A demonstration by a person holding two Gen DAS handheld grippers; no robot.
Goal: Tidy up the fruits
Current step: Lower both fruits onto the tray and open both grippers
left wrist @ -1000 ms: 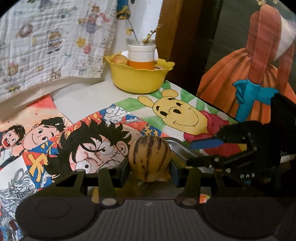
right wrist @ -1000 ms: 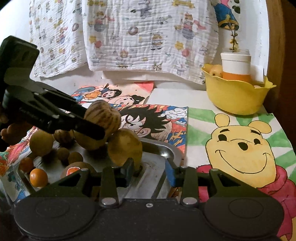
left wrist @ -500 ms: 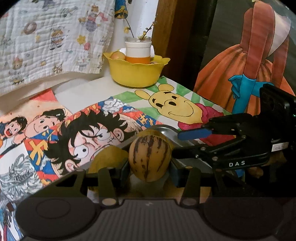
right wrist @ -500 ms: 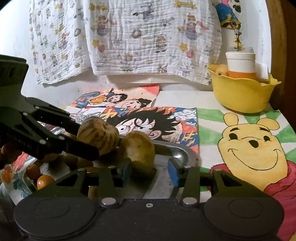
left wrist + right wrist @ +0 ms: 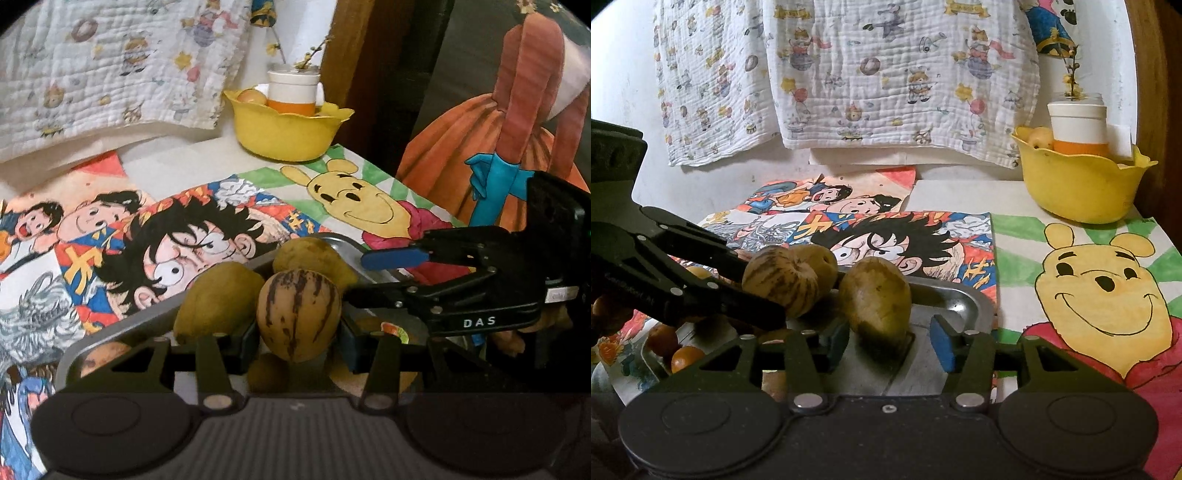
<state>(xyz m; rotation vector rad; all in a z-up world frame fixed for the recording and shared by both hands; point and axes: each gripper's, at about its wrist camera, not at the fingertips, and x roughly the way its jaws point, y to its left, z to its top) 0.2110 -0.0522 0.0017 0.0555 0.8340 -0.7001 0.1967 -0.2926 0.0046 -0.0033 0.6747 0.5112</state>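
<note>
- The left gripper (image 5: 298,338) is clamped on a striped tan fruit (image 5: 298,314), both pads pressed to its sides, holding it over the metal tray (image 5: 110,332).
- The right gripper (image 5: 889,341) has just been widening its jaws; a yellow-green pear-like fruit (image 5: 875,302) stands on the tray between the blue pads (image 5: 941,345), with a visible gap on the right side and the left pad just beside it, so it is released.
- Seen from the right wrist, the striped fruit hangs just left of the released fruit, a third yellowish fruit (image 5: 816,264) close behind it.
- 2 small orange fruits (image 5: 685,358) lie at the tray's left end, partly hidden under the left tool.
- The tray's rounded far corner (image 5: 975,306) overlaps the cartoon poster (image 5: 905,240); right of it the bear drawing (image 5: 1100,288) lies bare, open table up to the yellow bowl (image 5: 1078,188).
- The bowl sits at the far right corner, against the wall and a wooden edge, holding a white-and-orange cup (image 5: 1076,129) and a fruit.
- A printed cloth (image 5: 849,74) hangs along the back wall.
</note>
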